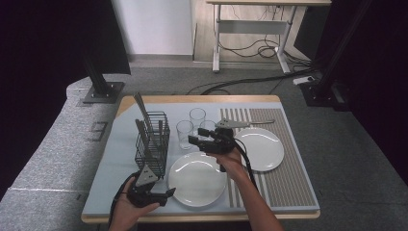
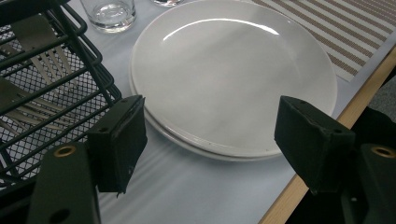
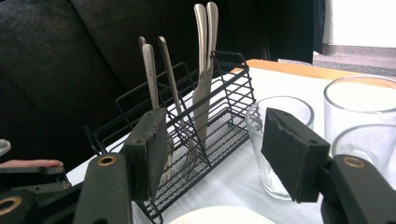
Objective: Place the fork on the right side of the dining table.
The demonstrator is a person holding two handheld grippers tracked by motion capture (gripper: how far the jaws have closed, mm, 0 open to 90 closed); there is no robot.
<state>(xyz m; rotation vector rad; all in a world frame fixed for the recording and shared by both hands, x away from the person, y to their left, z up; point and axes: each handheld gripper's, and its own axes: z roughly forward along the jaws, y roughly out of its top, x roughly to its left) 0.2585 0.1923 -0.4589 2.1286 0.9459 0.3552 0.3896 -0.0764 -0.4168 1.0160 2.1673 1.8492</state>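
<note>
A black wire cutlery basket [image 1: 153, 139] stands at the table's left with knives [image 3: 205, 70] and forks upright in it. Three clear glasses [image 1: 185, 134] stand beside it. One white plate [image 1: 197, 179] lies near the front edge and another [image 1: 260, 148] on the striped placemat [image 1: 284, 168]. My left gripper [image 1: 167, 197] rests low at the front left, open, its jaws facing the near plate [image 2: 229, 74] with nothing between them. My right gripper [image 1: 196, 135] hovers above the near plate's far rim, open and empty, pointing at the basket [image 3: 196, 126] and the closest glass [image 3: 280, 140].
A piece of cutlery [image 1: 260, 121] lies at the far edge of the striped placemat. The wooden table edge [image 2: 327, 140] runs just right of the near plate. A desk frame and cables [image 1: 250, 48] stand on the floor beyond the table.
</note>
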